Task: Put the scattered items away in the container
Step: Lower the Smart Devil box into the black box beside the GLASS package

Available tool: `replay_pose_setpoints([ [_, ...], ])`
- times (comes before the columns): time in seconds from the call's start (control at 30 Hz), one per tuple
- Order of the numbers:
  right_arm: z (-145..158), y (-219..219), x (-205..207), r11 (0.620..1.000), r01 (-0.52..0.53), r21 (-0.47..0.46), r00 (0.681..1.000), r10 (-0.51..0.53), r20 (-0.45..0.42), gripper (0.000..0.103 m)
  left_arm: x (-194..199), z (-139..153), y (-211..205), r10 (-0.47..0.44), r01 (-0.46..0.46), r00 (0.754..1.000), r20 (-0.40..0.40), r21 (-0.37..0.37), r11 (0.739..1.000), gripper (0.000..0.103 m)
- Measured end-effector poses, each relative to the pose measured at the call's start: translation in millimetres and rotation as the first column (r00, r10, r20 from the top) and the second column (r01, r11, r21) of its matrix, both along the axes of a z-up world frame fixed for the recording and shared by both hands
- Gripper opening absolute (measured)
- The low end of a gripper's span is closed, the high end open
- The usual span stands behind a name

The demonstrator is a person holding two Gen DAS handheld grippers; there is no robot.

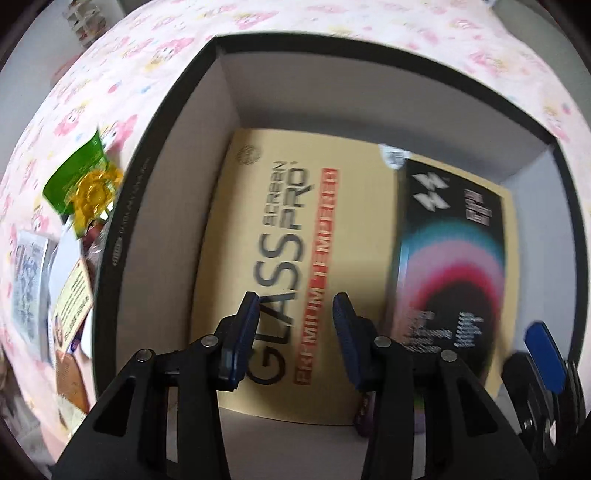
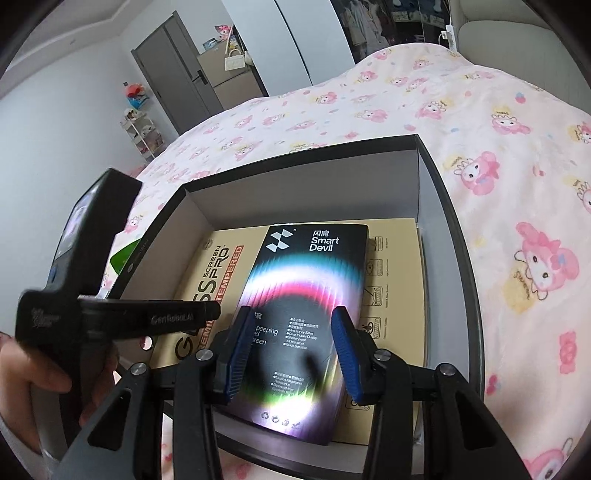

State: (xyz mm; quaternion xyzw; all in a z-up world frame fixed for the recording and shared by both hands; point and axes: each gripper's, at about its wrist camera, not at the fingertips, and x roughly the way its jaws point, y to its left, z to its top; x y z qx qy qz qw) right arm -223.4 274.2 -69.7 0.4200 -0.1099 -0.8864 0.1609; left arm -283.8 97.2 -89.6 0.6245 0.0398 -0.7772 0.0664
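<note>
The container is a black-rimmed box with pale inner walls, lying on a pink cartoon-print bedspread. Flat on its floor is a tan "Glass Screen Pro" box, with a black "Smart Devil" box on top at the right. My left gripper hangs open over the tan box with nothing between its pads. My right gripper stands open just above the black box, inside the container. One of the right gripper's blue fingers shows at the lower right of the left wrist view.
Loose items lie on the bed left of the container: a green packet with a yellow bow, a printed card and a paper sheet. A hand holds the left tool's black body. A grey door and shelves stand behind the bed.
</note>
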Motion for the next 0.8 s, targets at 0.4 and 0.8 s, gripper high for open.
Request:
replay_pose_setpoints([
  [0.4,-3.6,2.0,-0.3,1.000,0.017,-0.019,0.999,-0.017,0.035,0.039,-2.1,-9.3,27.3,-0.088,0.078,0.990,0.109,0.097,0.992,0.047],
  [0.8,-11.9,-7.6,2.2,0.998,0.033,0.062,0.997,-0.037,0.071,0.038,-5.5,-7.7,73.4,-0.229,0.201,0.971,0.072,0.276,0.940,0.036],
])
